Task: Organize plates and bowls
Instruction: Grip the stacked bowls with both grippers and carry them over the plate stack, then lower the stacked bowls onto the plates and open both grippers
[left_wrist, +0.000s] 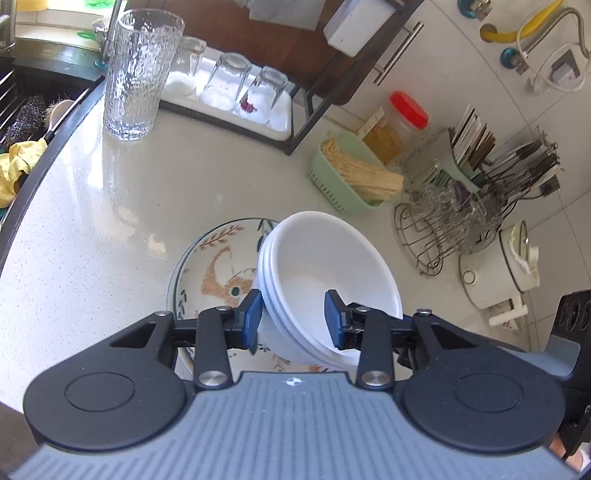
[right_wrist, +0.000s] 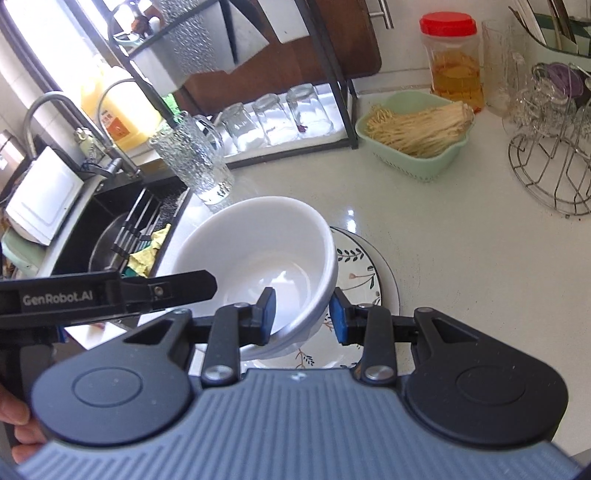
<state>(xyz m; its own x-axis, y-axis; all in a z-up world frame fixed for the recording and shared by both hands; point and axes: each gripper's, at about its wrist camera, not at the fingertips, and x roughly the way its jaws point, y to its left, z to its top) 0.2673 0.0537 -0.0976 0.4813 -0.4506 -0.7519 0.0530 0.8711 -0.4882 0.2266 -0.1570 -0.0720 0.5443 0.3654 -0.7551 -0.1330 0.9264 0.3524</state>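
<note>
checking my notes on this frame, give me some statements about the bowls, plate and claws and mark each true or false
1. The white bowls are nested in a stack. True.
2. The stack of bowls sits over a plain white plate. False: the plate under them has a leaf and animal pattern.
3. Each claw has one finger inside the bowls and one outside the rim. True: the left claw and the right claw both straddle the rim.
4. The green basket is empty. False: it holds a bundle of pale thin mushrooms.
5. The small glasses on the rack tray stand upside down. True.
6. The jar has a blue lid. False: the lid is red.
</note>
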